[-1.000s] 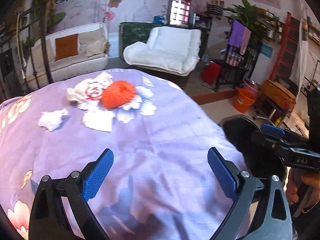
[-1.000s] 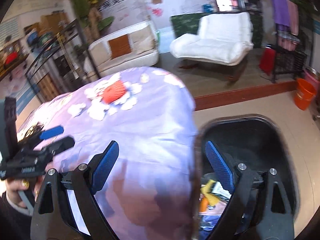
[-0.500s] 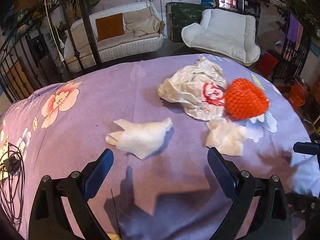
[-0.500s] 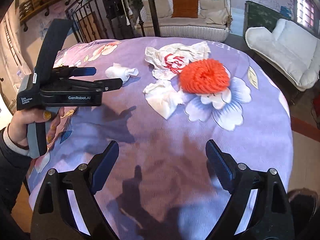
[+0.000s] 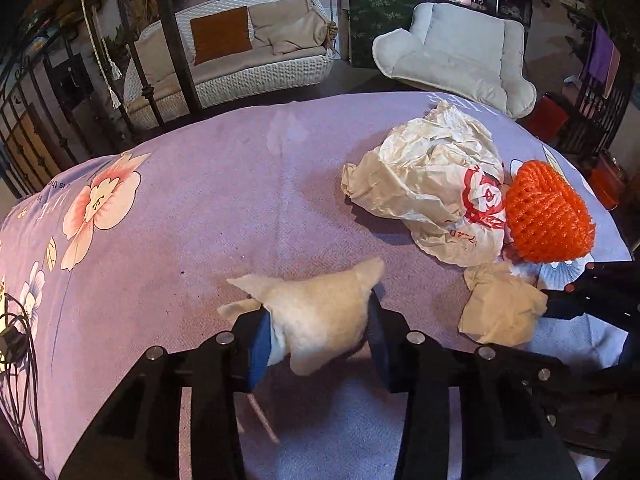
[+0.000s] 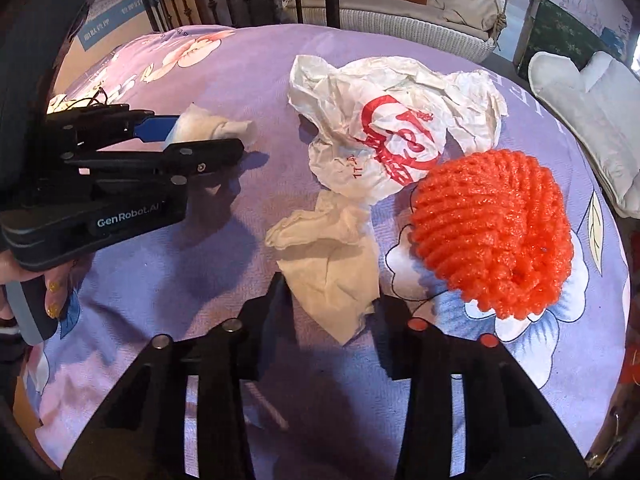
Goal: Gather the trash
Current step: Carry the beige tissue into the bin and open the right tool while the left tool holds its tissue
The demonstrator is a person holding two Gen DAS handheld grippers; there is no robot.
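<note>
Pick-up step: both grippers are closing on paper trash on the purple tablecloth (image 5: 200, 200).
The left gripper (image 5: 318, 338) is narrowing around a crumpled tissue (image 5: 320, 308); the right gripper (image 6: 332, 312) is narrowing around a second tissue (image 6: 332, 264). Judged next: firm pinch, then lift; wrapper (image 6: 392, 120) and orange foam net (image 6: 492, 232) are lying uncollected.

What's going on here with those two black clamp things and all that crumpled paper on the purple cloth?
A person is clearing trash off a table, holding a gripper in each hand. The left gripper is closing its fingers on a wadded white tissue; the right gripper is closing on a crumpled napkin. Both pieces are still down on the purple floral tablecloth. A crumpled wrapper with red print and an orange foam net lie untouched farther back.
</note>
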